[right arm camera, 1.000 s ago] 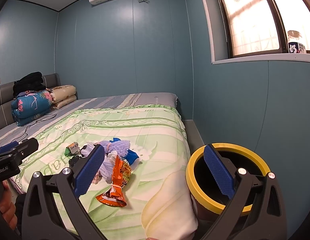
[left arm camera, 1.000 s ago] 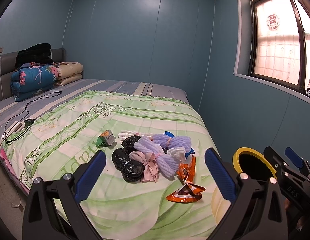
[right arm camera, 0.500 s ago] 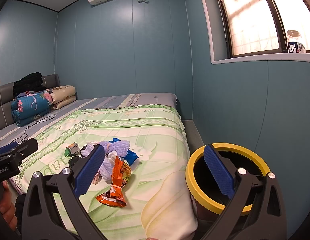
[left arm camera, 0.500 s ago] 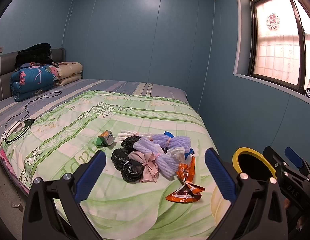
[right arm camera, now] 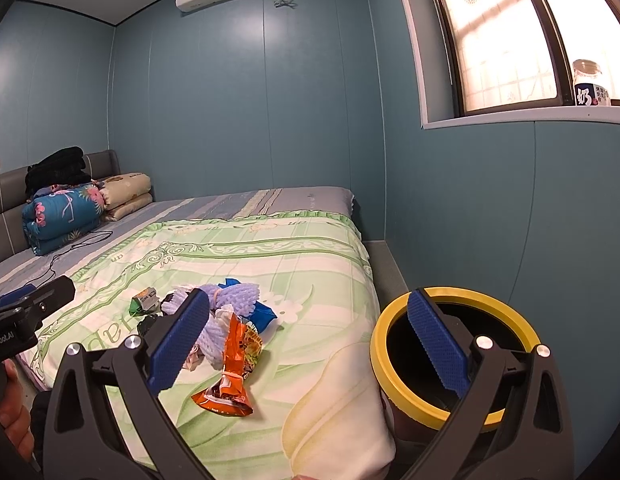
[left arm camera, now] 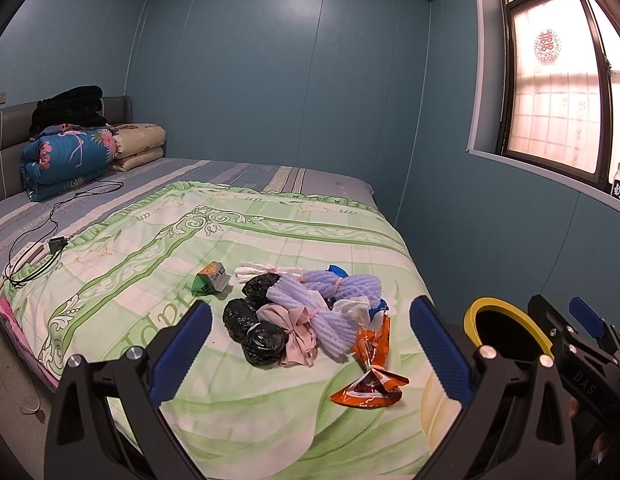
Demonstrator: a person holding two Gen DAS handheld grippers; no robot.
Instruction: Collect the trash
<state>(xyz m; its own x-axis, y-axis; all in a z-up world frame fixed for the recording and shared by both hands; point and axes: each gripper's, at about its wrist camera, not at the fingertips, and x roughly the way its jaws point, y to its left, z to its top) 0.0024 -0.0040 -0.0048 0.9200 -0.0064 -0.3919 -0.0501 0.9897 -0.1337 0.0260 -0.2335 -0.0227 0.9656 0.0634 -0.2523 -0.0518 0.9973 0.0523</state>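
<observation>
On the bed, the trash pile (left arm camera: 310,312) lies beyond the wide-apart, empty left gripper (left arm camera: 310,354) and right gripper (right arm camera: 308,340).

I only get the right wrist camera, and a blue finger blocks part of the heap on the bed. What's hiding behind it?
Observer: The left wrist view shows three crumpled black bags and a knotted pink bag, lying against the purple foam netting.
Operator: Anything on the far side of the heap?
Observer: A twisted white bag lies there, touching the farthest black bag.
Operator: Is the other gripper holding something?
Observer: No. The left gripper is open and empty, short of the heap.
</observation>
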